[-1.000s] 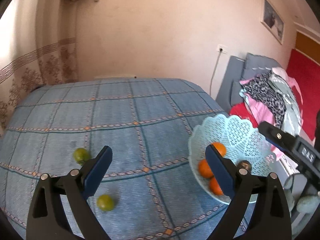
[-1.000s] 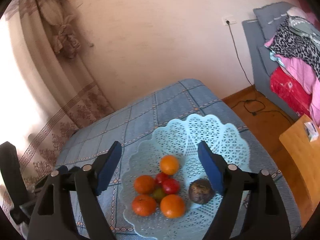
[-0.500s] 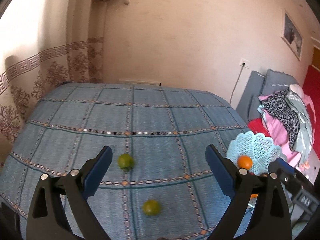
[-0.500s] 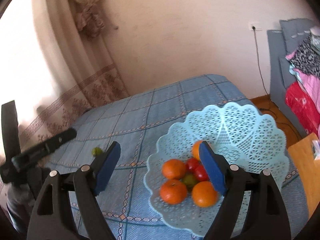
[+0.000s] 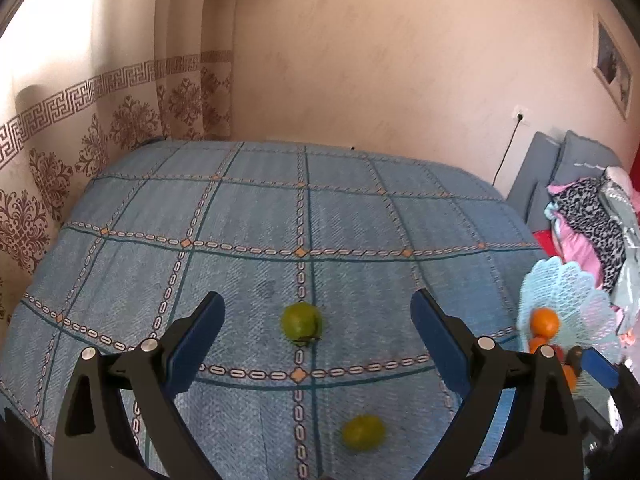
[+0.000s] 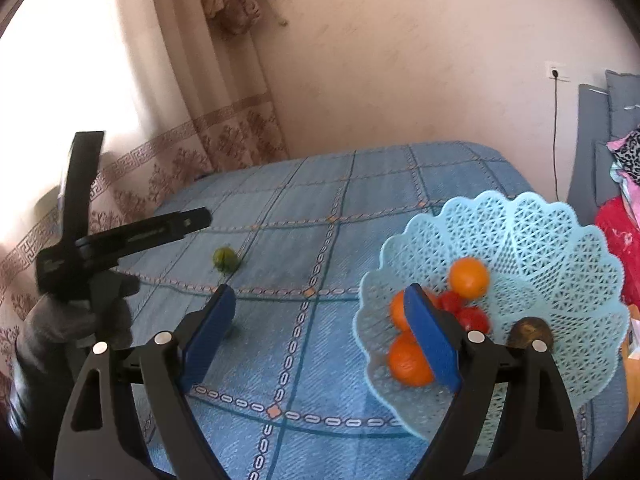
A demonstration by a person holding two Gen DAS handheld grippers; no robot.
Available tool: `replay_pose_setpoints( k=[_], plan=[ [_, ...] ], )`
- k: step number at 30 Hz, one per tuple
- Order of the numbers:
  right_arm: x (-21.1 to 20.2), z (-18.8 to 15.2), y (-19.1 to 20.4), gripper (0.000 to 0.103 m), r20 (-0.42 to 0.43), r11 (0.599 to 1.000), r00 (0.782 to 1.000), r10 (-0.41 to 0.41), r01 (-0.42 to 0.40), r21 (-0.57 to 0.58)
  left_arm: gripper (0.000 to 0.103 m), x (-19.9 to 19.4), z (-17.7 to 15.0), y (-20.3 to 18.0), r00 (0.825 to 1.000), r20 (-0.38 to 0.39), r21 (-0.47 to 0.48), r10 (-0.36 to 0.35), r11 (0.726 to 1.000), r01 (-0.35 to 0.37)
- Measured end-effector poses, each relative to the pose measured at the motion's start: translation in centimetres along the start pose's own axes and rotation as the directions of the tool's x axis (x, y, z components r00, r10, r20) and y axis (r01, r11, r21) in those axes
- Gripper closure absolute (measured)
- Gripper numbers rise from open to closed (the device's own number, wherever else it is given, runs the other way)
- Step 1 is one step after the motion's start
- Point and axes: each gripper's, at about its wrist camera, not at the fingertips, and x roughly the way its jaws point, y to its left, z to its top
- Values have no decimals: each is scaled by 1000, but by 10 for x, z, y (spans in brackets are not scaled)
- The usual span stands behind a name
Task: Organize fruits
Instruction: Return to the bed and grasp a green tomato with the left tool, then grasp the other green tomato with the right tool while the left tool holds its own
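Two green fruits lie on the blue checked tablecloth [image 5: 248, 224]. The far green fruit [image 5: 301, 322] sits between my open left gripper's [image 5: 316, 334] fingers, a little ahead of them; it also shows in the right wrist view [image 6: 225, 258]. The near green fruit [image 5: 363, 432] lies closer, slightly right. The light blue lattice basket [image 6: 560, 240] holds oranges [image 6: 469, 278], red fruits [image 6: 472, 318] and a dark brown fruit [image 6: 530, 332]. My right gripper [image 6: 320, 338] is open and empty, left of the basket. The left gripper body [image 6: 120, 240] shows at far left there.
The basket [image 5: 560, 292] sits near the table's right edge in the left wrist view. A patterned curtain [image 5: 60, 152] hangs on the left, a wall stands behind. A grey sofa with piled clothes [image 5: 592, 208] is at the right. A wooden surface [image 6: 632, 360] is beside the basket.
My left gripper has swung left from the basket toward the two green fruits, which now lie centred between its fingers. My right gripper has swung left, so the basket has shifted right in its view.
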Motion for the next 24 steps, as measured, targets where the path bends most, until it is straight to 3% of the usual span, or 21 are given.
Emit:
replay_pose_setpoints(
  k=[4,6,9,13,18,24],
  plan=[
    [7,-5,3,16,-23,1000,1000,7,-8,-9,13,24,-3,7,998,-56,1,14,1000,-14],
    [11,-7,5,16,-34,1000,999,11,-11,-13,24,33,-4,7,997,-82,5,14,1000,-13],
    [13,-10,6,16,-41,1000,999,10,-11,-20,32,47,-6,6,994,-112,22,13,1000,-11],
    [14,-11,9,16,-39,1000,999,1,-2,-30,35,58,-9,1,991,-134,50,9,999,-2],
    [14,-12,11,16,-44,999,999,0,-2,-32,55,73,-14,-1,986,-164,64,6,998,5],
    [19,-13,17,16,-52,999,999,2,-4,-42,70,85,-20,6,983,-186,57,7,998,4]
  ],
)
